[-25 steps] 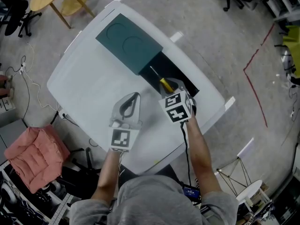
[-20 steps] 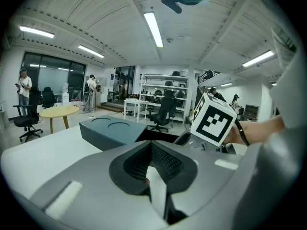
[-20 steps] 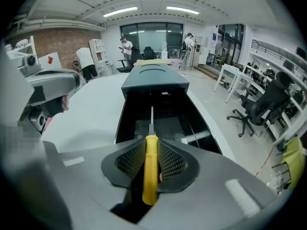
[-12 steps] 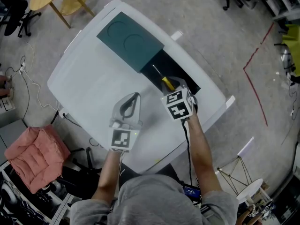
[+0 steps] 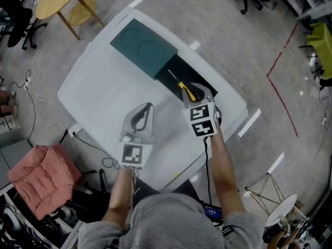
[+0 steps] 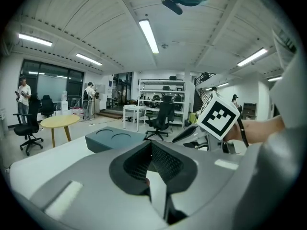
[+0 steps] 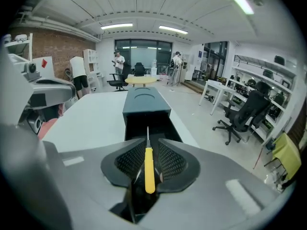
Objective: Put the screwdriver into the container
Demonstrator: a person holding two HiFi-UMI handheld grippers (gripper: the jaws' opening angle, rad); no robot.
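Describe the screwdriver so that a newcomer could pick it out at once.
On the white table sits a dark green container with its lid slid back, leaving a black open end. The screwdriver shows in that opening. It is the only yellow-handled thing there, with a thin metal shaft pointing toward the lid.

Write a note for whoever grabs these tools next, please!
Left tool: shut, empty.
Right tool: jaws have just been opening; the screwdriver shows between them, pads off its yellow handle.
Screwdriver: seems to lie in the open black container.
Done: the drop, apparently.
Left: lift the right tool clear and check.
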